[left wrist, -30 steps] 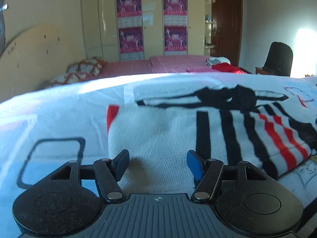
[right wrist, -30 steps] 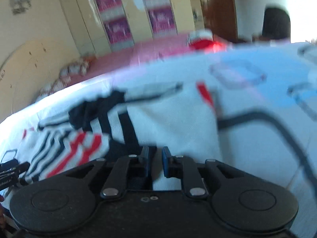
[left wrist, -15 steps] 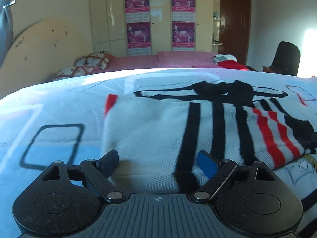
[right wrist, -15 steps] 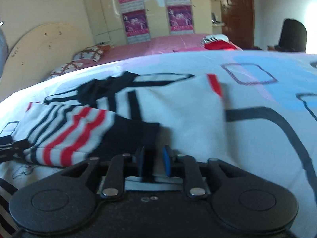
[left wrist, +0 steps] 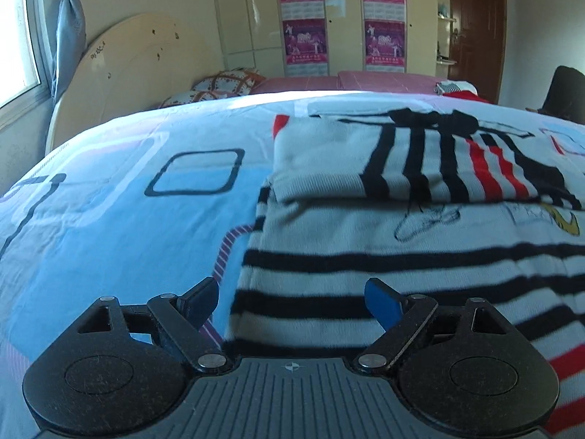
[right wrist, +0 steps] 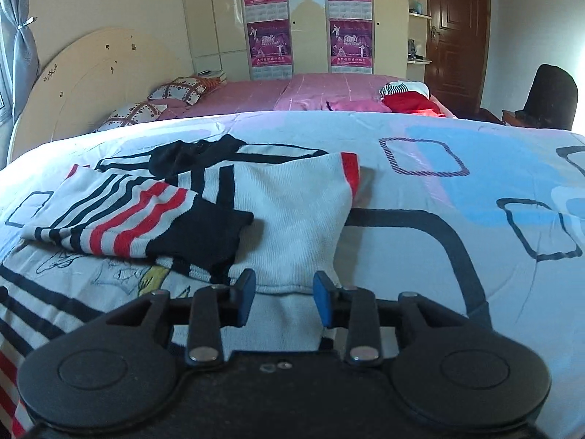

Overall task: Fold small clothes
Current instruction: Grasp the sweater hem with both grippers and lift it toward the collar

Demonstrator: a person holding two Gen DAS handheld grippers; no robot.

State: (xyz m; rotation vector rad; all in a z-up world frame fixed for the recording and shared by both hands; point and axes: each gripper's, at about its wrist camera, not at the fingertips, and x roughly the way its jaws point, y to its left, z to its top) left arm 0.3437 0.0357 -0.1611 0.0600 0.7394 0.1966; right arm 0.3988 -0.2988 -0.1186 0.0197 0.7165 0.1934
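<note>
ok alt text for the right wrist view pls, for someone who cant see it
A striped sweater lies on a patterned bedsheet, both sleeves folded across its front. The right hand-held gripper sits at its near edge, jaws apart and just opening, the knit between them but not pinched. A second bed with pillows is behind.

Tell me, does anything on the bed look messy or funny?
A little. The folded sleeve lies slanted across the striped sweater, not straight, and a dark crumpled bit bunches at its top. Otherwise the sweater lies flat on the bedsheet.
</note>
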